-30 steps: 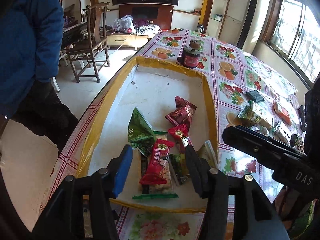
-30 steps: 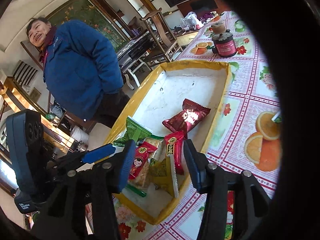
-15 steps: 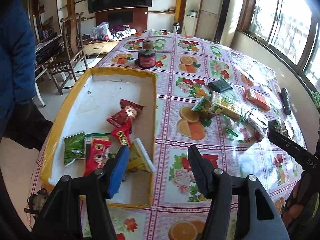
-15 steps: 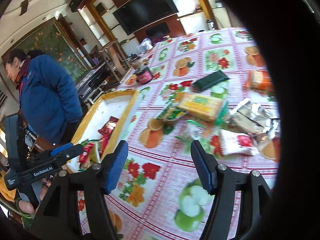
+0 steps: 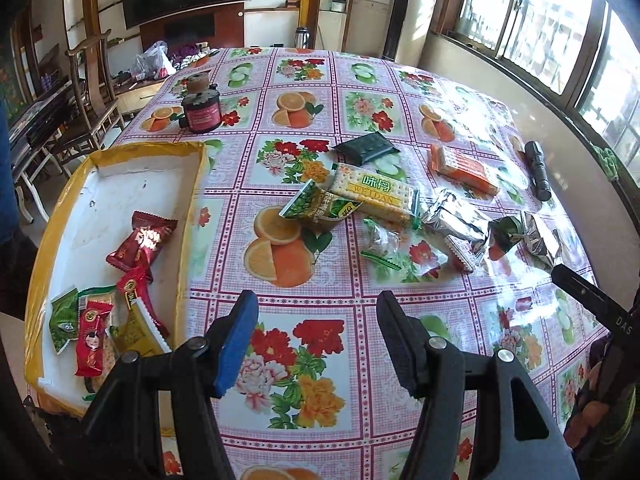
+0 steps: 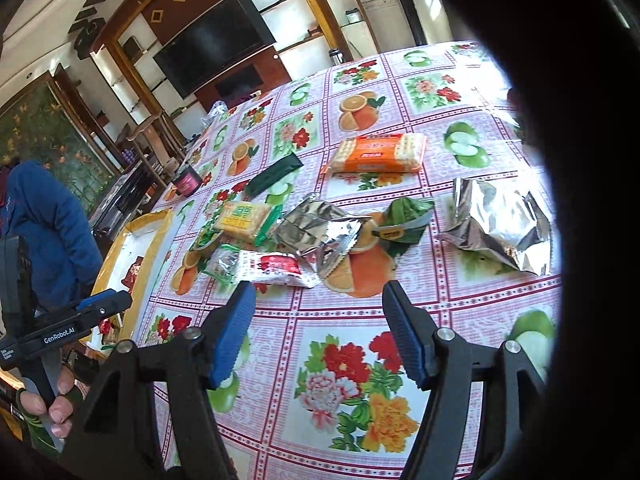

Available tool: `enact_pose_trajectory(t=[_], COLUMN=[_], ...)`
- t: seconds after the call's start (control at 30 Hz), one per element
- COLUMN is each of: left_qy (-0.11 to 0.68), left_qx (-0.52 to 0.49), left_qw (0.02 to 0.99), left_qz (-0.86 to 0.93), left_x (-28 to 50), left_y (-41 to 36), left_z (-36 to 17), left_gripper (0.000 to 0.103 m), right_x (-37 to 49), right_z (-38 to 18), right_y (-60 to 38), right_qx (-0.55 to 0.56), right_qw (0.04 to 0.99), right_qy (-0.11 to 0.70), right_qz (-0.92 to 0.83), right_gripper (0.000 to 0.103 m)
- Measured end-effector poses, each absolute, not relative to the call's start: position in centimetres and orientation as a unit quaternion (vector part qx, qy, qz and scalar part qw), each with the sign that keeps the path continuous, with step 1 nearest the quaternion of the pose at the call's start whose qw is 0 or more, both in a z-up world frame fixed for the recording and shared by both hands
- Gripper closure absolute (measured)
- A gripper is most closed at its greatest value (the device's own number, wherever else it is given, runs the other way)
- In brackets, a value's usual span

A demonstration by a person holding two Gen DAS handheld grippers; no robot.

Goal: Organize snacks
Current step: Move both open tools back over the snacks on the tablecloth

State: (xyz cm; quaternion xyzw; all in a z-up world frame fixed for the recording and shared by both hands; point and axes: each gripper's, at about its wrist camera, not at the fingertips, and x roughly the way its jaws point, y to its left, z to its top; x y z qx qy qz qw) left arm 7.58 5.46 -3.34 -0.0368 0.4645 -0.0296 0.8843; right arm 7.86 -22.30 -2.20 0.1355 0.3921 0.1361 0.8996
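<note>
While over flowered tablecloth [image 5: 304, 168]: left gripper [image 5: 316, 340] jaws apart, just been opening, nothing between. Right gripper [image 6: 318, 332] likewise spread, just been opening, empty. Several snacks lying in yellow-rimmed tray [image 5: 188, 216] at table's left edge; loose snack packets [image 6: 312, 228] scattered mid-table, beyond both grippers.

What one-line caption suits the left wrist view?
Open left hand-held gripper over the tablecloth, between the yellow-edged tray of sorted snacks and the loose packets.
</note>
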Motion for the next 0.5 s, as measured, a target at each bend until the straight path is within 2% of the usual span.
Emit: enact_pose_trajectory(t=[0.37, 0.5], left_qy=[0.485, 0.488], left_qx=[-0.03, -0.023], left_qw=[0.873, 0.872], left_qz=[-0.027, -0.032], left_x=[11.7, 13.4], left_y=[4.2, 4.0], left_z=[-4.9, -5.2], left_gripper=[0.042, 0.041], right_x=[8.2, 9.1], right_z=[-2.7, -2.5], right_y=[-27.5, -29.3], right_qx=[0.142, 0.126], right_qw=[0.906, 0.909], right_qy=[0.394, 0.396], right_qz=[0.063, 0.019], right_gripper=[0.036, 0.032])
